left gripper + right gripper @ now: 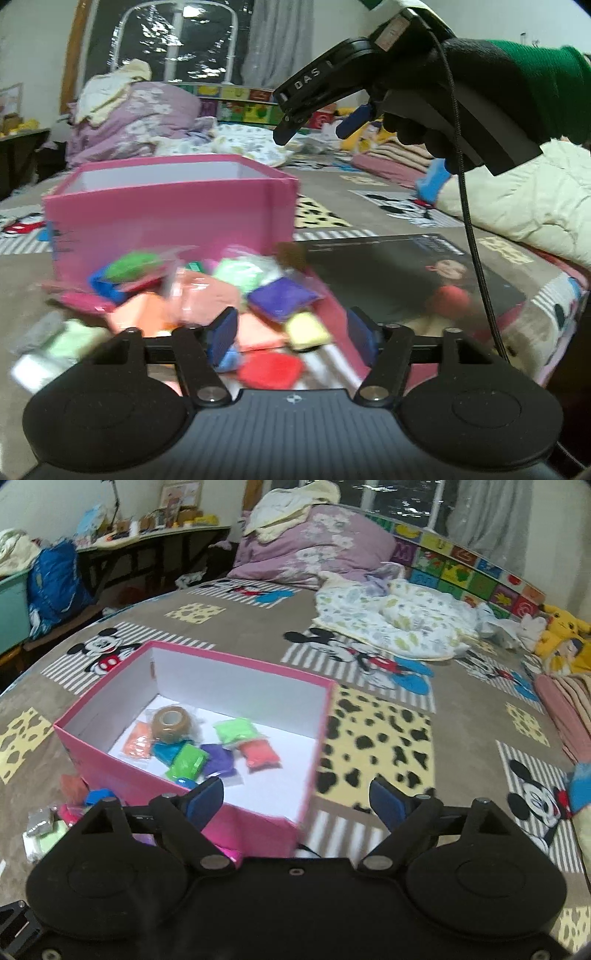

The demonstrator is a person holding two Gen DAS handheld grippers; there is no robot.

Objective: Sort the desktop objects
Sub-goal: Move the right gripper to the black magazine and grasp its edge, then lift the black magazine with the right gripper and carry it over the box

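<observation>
A pink box (258,825) with a white inside stands on the bed; in the left wrist view it (170,218) is just behind a heap of small coloured clay packets (207,295). Inside the box lie a brown tape roll (170,724) and several packets (221,749). My left gripper (293,334) is open and empty, low over the heap. My right gripper (297,799) is open and empty, above the box's near right corner; it also shows in the left wrist view (317,123), high over the box.
A dark magazine (413,273) lies right of the heap. More packets (48,827) lie left of the box. A folded cream quilt (517,206) is at the right, a purple duvet (317,550) and a patterned blanket (399,620) at the back.
</observation>
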